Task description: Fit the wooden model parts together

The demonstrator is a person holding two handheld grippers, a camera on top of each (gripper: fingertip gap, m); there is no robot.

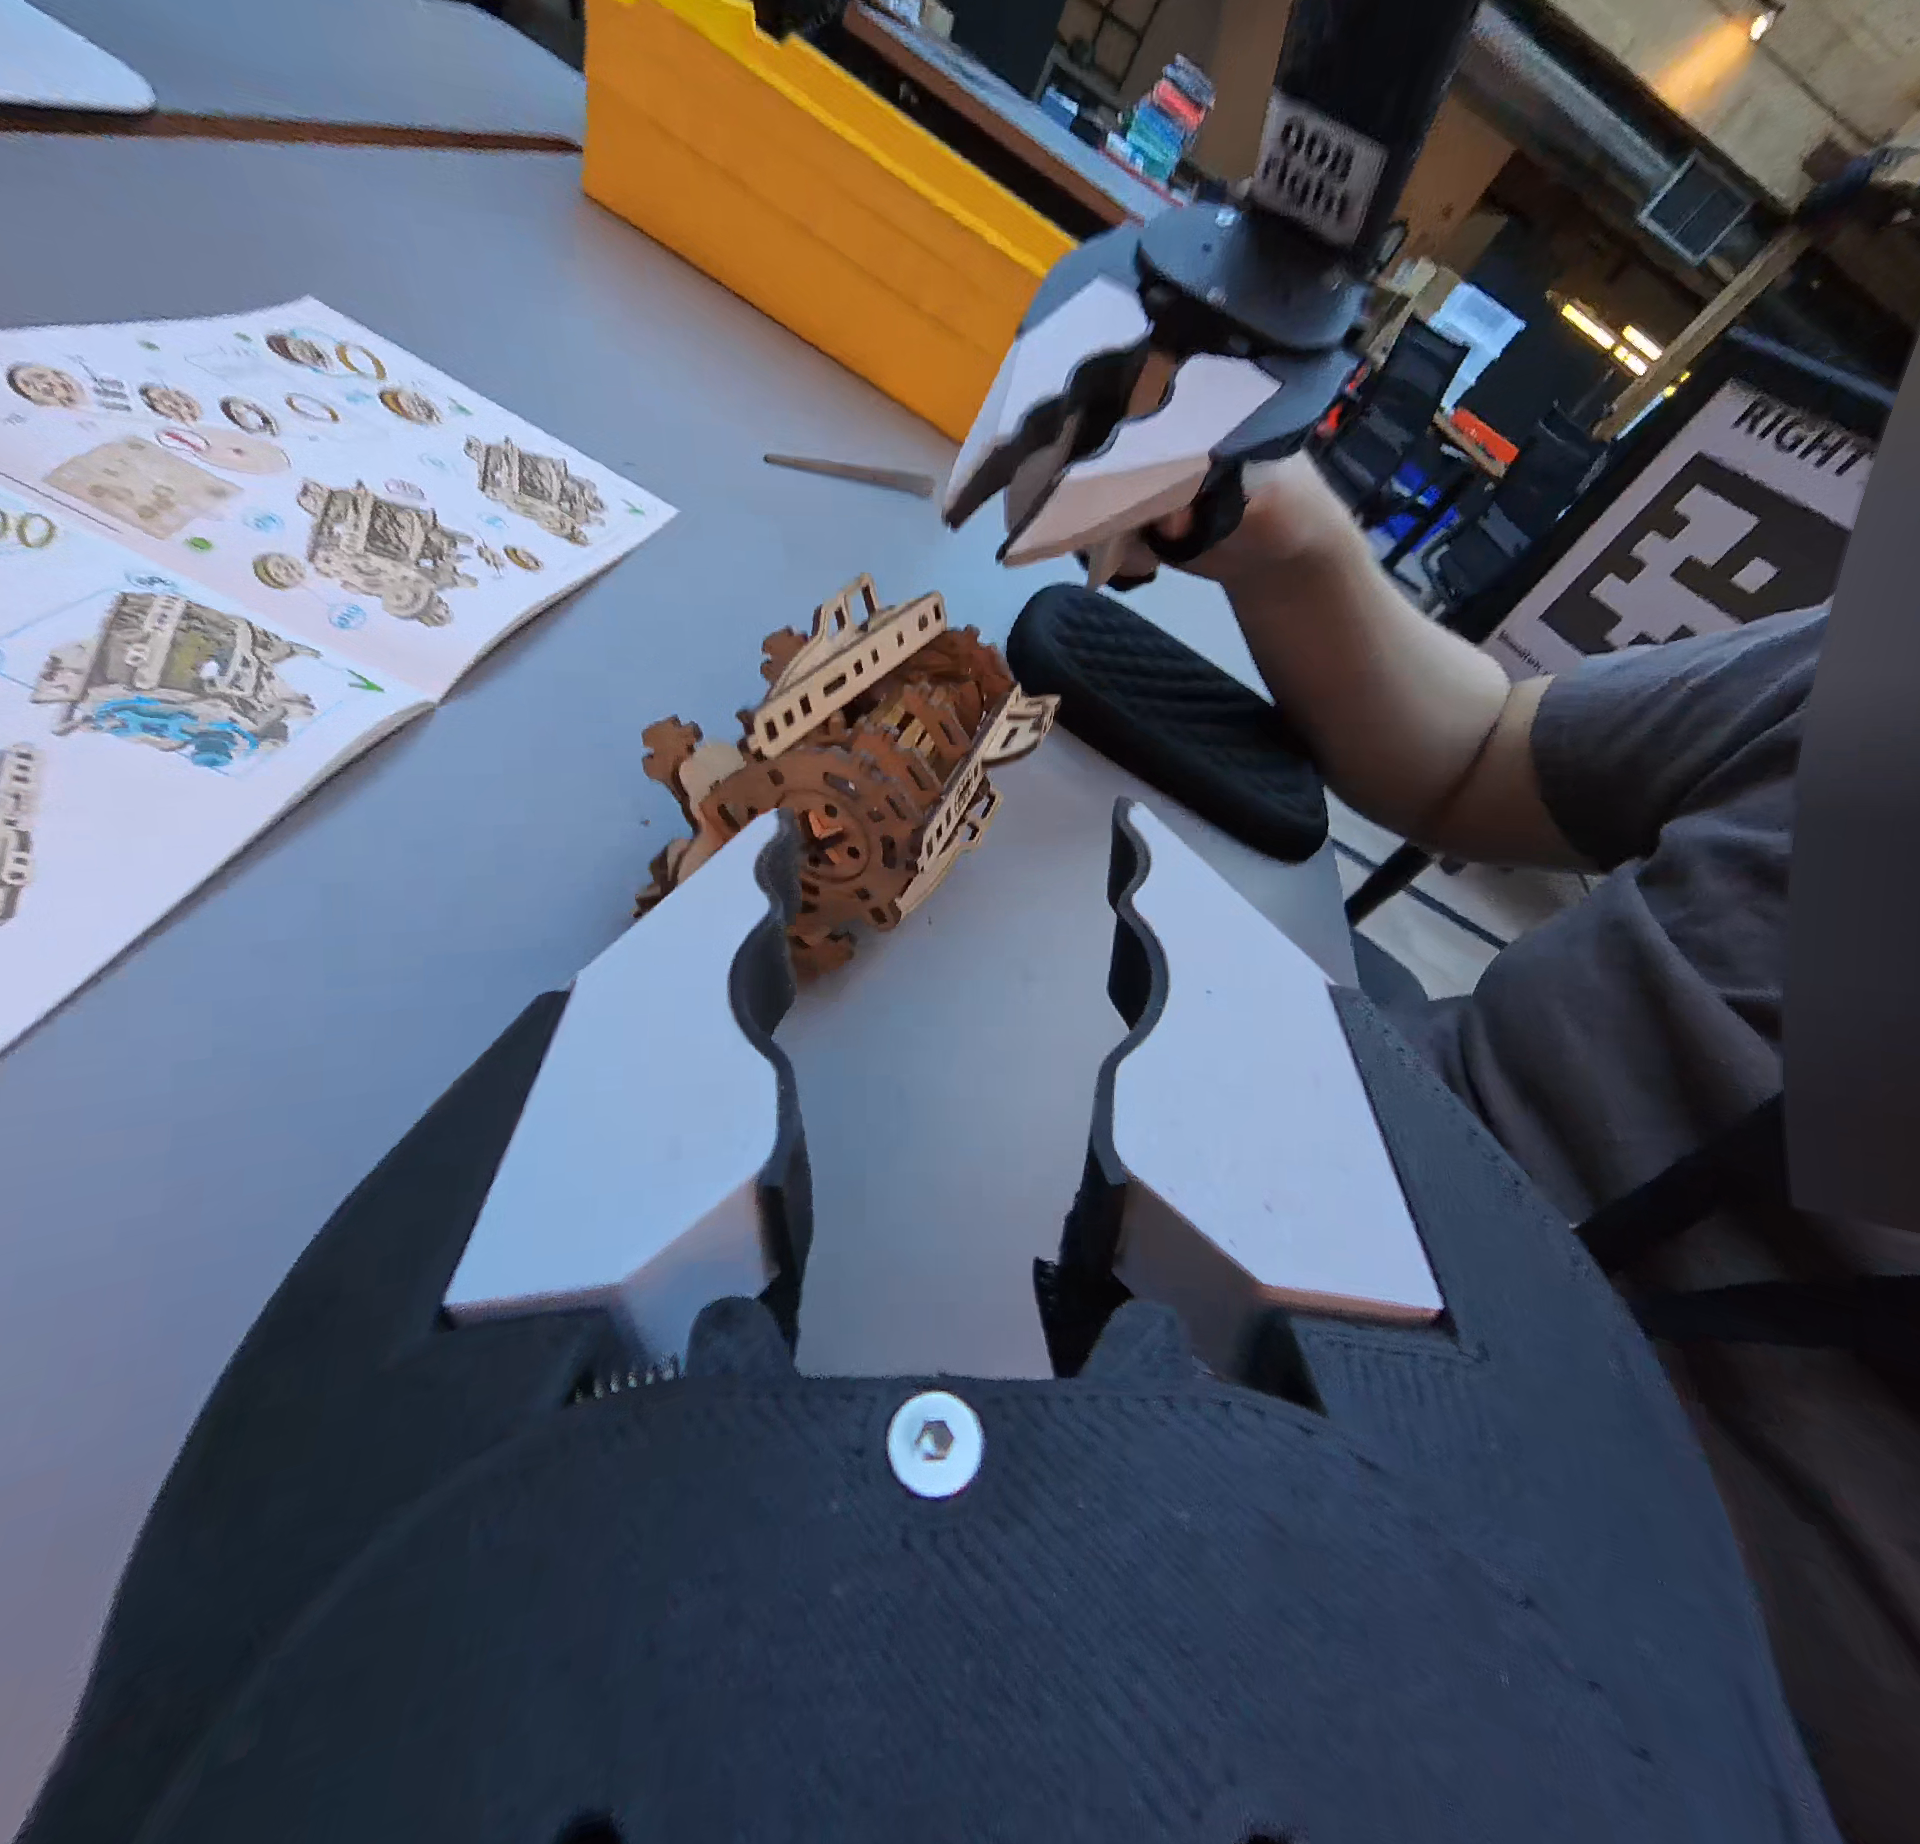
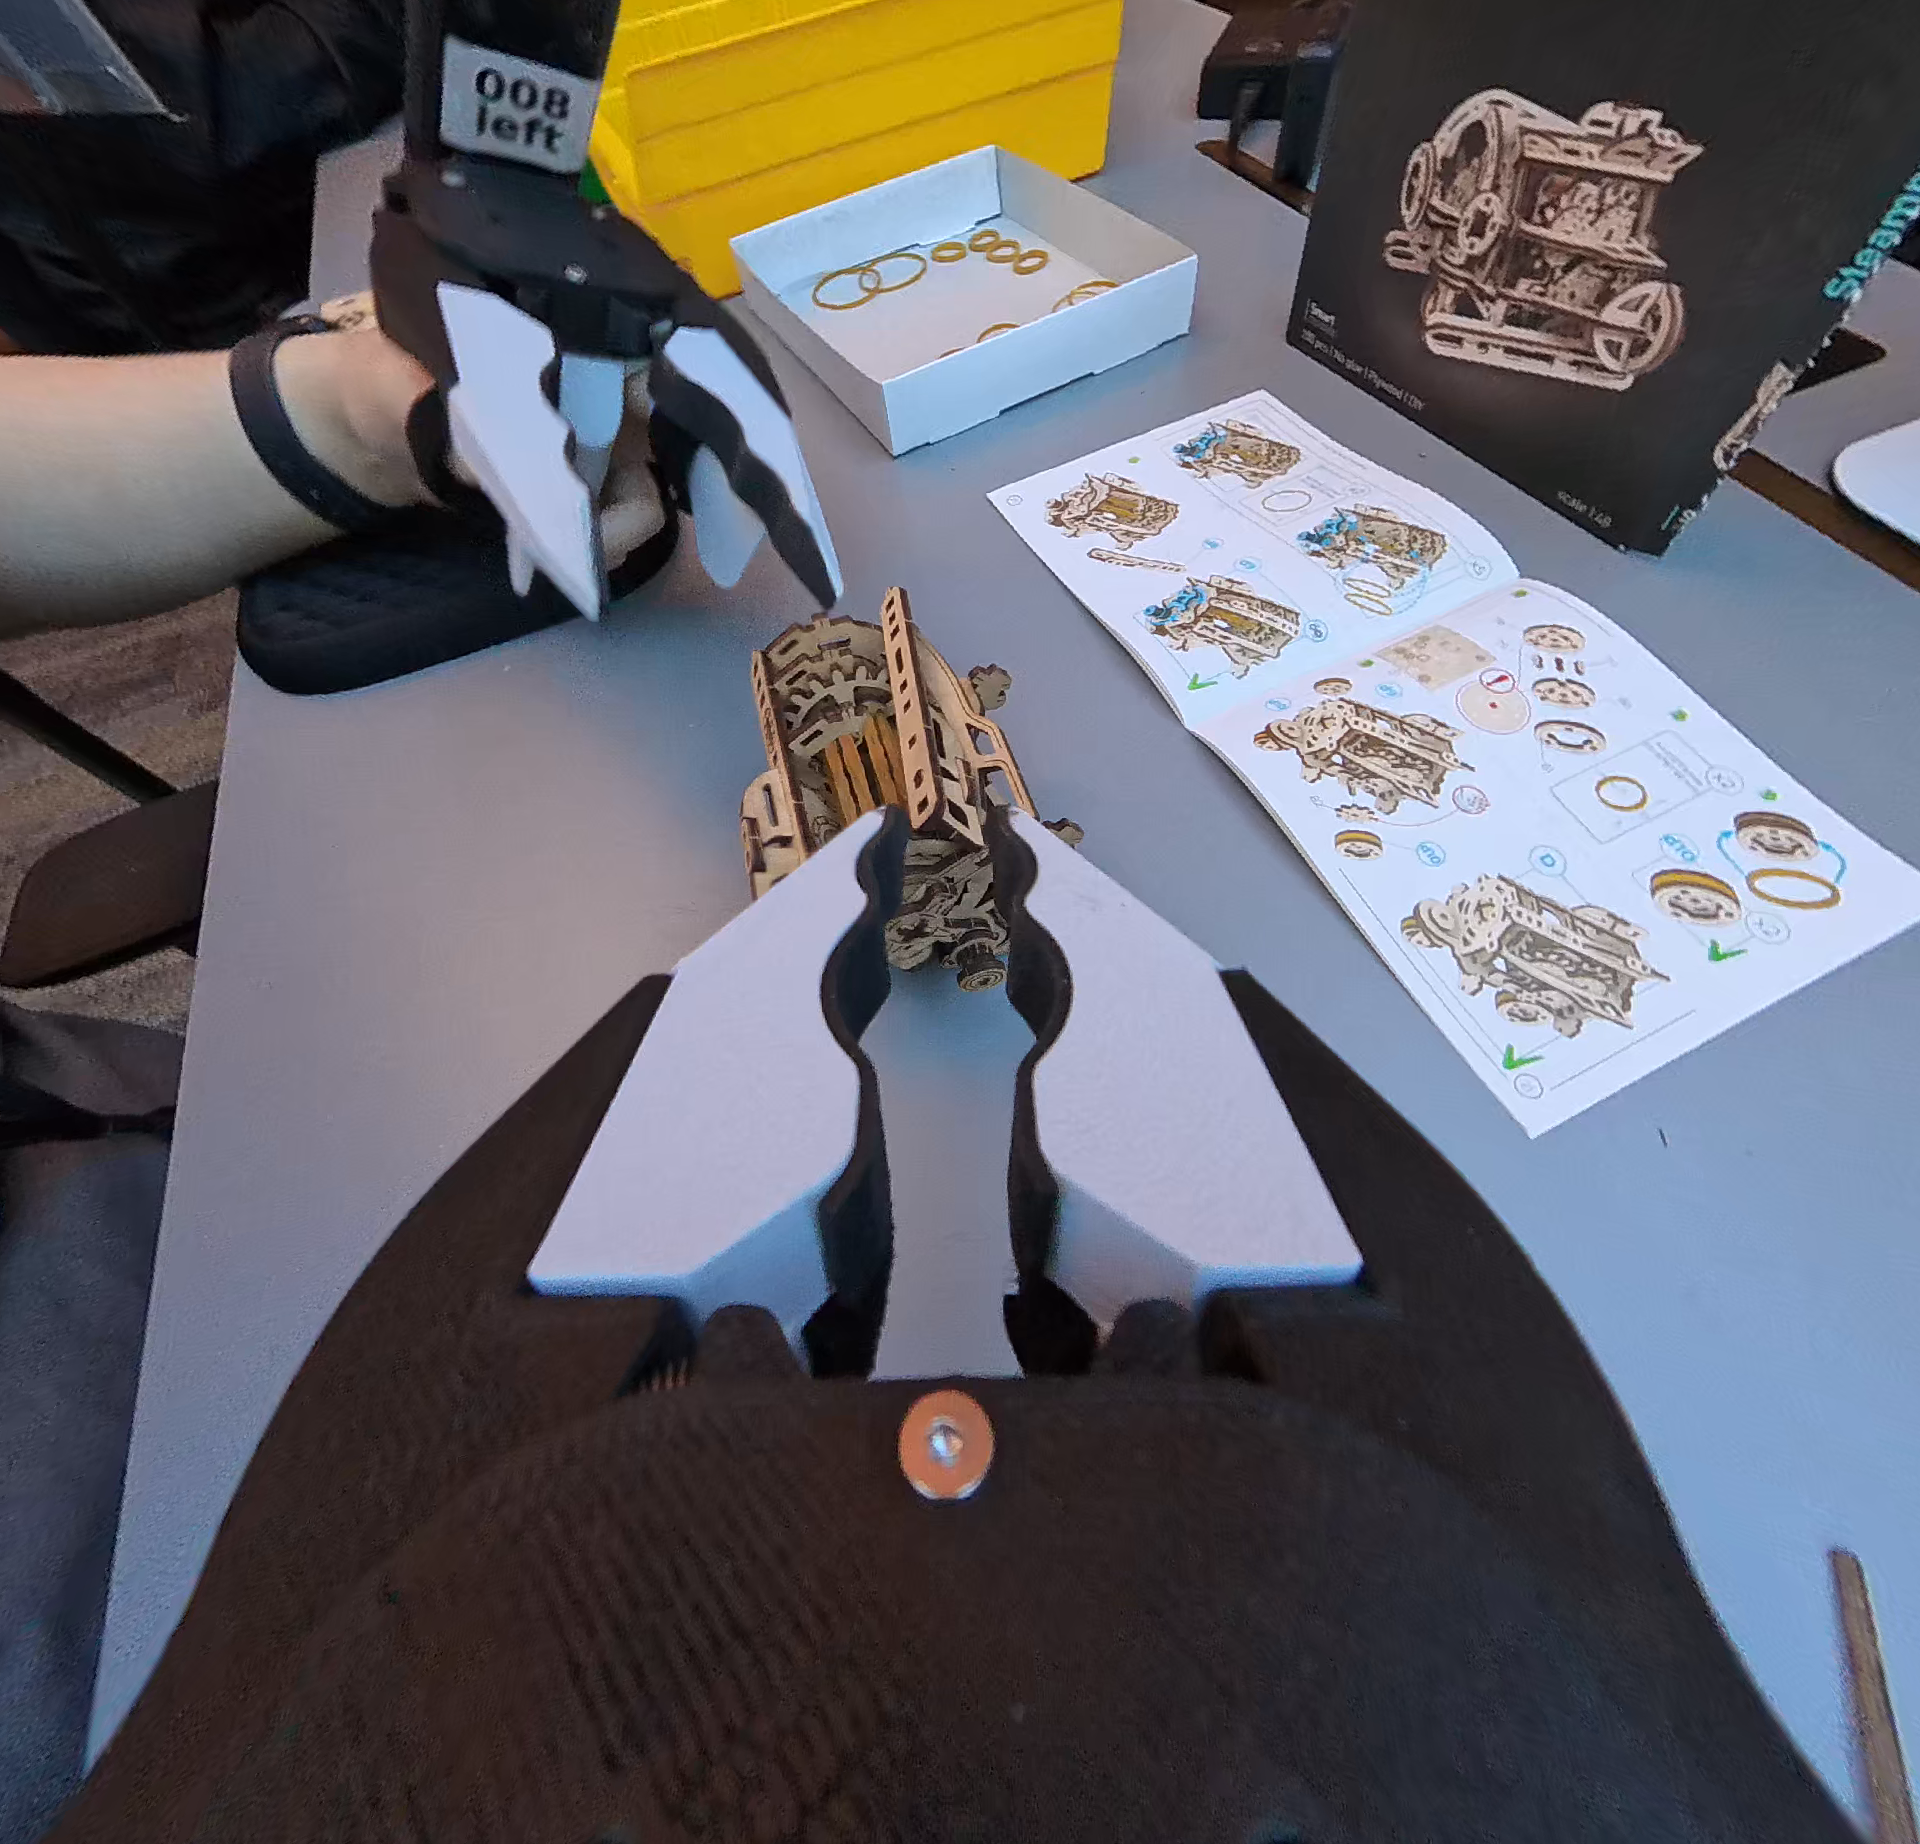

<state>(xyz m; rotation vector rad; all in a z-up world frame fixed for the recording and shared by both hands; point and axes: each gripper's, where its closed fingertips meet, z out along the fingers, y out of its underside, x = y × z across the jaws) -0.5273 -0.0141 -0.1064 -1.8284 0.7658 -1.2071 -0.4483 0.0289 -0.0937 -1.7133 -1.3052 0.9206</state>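
On the grey table [image 2: 436, 963], just beside the open instruction booklet [image 2: 1455, 755], lies the wooden model [image 2: 883, 755], half assembled and resting free; neither gripper holds it. We take this model as our landmark.

Our right gripper [image 2: 940, 838] is directly before the model, with the fingertips on either side of its near end. The jaws stand at a narrow gap, and we cannot tell if the pads already touch the wood. Seen from this gripper, the long axis of the model runs away from us, almost in line with the fingers. Our left gripper [image 1: 940, 828] is a little behind the model's far end and above it, with wide jaws and nothing between them; in its own view the model [image 1: 852, 766] is ahead and slightly to the left of the gap. We judge that the right gripper is nearer, so it should grip first.

The model is thin laser-cut plywood, pale with darker burnt edges, made of slotted bars, gears and toothed discs. It looks light and fragile, so a hard squeeze could break a tab. Behind the model stand a yellow bin [image 2: 862, 59] and a white tray [image 2: 1039, 371] with thin rings. A black ribbed pad [image 1: 1164, 724] lies near the table edge.
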